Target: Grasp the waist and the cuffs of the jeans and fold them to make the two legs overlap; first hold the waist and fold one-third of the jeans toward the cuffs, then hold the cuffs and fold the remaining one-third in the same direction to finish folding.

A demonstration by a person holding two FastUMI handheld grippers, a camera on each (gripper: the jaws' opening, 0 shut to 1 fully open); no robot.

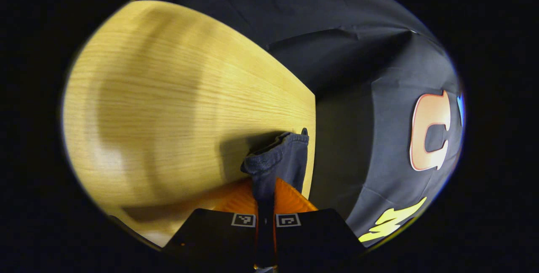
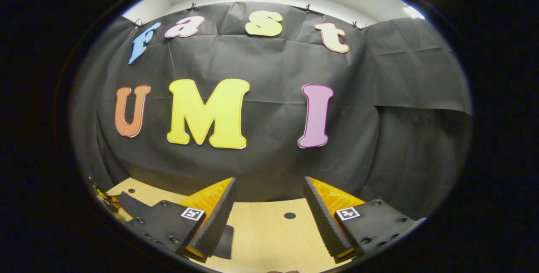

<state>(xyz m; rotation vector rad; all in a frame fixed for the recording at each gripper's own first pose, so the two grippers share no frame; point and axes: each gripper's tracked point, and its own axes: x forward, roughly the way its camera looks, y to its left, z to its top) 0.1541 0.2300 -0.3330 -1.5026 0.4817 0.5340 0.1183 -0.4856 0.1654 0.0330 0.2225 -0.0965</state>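
Pale wood, the table spreads under my left claw; dark denim next, a bunched bit of the jeans pinched tight between its fingers, lifted near the table's edge; I cannot tell whether it is waist or cuff; my right claw stands wide and holds nothing, pointing at the wall above the table; with one thin pinch, the cloth may slip out, or the fold drag crooked.

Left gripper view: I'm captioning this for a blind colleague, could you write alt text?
The left gripper is shut on a bunched fold of dark blue jeans, held above a light wooden table. Beyond the table's edge hangs the booth's black cloth wall.
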